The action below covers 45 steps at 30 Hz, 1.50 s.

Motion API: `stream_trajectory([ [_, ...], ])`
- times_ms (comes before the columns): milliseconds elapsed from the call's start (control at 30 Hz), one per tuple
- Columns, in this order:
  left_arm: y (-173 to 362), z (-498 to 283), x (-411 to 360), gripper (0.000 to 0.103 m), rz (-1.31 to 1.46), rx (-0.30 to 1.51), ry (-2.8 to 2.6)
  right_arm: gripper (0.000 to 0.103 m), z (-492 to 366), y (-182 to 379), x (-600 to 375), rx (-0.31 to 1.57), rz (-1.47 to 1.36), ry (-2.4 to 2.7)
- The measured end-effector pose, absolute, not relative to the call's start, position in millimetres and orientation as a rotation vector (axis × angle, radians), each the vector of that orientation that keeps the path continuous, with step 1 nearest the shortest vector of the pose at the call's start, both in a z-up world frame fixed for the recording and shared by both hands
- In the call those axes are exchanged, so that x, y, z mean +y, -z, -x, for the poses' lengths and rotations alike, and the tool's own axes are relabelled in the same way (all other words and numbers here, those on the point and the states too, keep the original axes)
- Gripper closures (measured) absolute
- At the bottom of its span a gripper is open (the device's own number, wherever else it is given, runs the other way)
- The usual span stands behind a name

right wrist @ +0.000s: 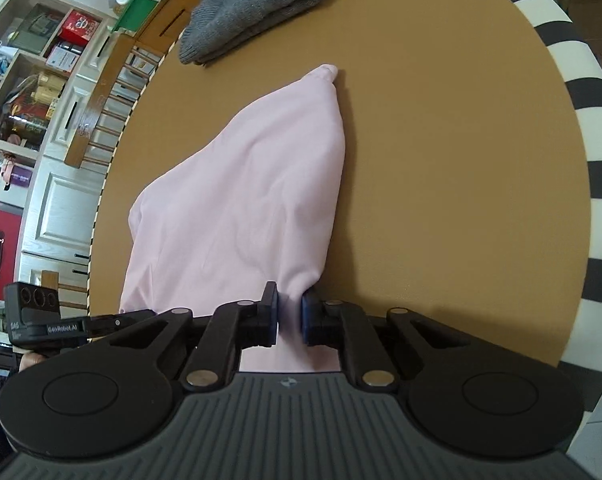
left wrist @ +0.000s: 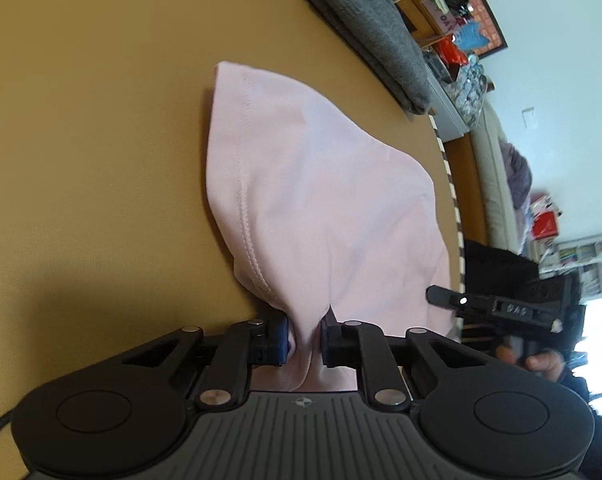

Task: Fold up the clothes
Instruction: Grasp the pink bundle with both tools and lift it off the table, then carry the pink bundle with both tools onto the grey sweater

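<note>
Presently both near corners of the pink garment (left wrist: 309, 184) are pinched: the left hand-held gripper (left wrist: 305, 338) has its jaws nearly closed on a gathered tuck of pink cloth beside the stitched hem; the right hand-held gripper (right wrist: 289, 316) is likewise clamped on a bunched fold at the opposite near corner; neither holds anything else. From each pinch the cloth fans outward and away across the tan worktop (left wrist: 81, 140), tapering to a far tip, so the garment's long axis runs straight ahead of both grippers; its far end lies on the worktop while the near edge appears drawn up toward the pads. In the left wrist view the right device shows at the right, beyond the worktop's edge, held by a hand (left wrist: 541, 360); the two grips thus stand side by side, about equally near the cloth. A folded grey garment (right wrist: 253, 4) lies well apart at the far side of the worktop. Judged from this layout, the coming move carries the held edge forward toward the far tip, and both hands should travel together to keep the edge straight.
</note>
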State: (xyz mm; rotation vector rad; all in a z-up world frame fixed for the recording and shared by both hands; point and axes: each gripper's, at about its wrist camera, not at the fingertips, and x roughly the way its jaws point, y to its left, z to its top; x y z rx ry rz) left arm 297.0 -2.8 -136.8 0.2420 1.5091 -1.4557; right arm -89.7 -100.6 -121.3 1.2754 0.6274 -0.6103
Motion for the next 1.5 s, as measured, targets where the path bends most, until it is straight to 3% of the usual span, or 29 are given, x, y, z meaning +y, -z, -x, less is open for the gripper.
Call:
stream_trajectory([
  [667, 53.2, -326.1, -30.3, 0.091, 0.055, 1.466, 1.574, 0.095, 76.5, 25.1, -133.3, 0.393, -1.175, 0.555],
  [1100, -19.3, -357.0, -128.7, 0.091, 0.158, 1.447, 1.632, 0.095, 60.7, -50.1, -228.1, 0.276, -1.102, 0.530],
  [1333, -104.8, -380.5, -220.9, 0.091, 0.176, 1.249, 1.731, 0.095, 47.8, -106.5, -313.3, 0.174, -0.988, 0.548],
  [1500, -111.9, -373.9, -278.7, 0.091, 0.021, 1.202, 1.782, 0.095, 53.9, -80.7, -353.6, 0.166, -1.009, 0.583],
])
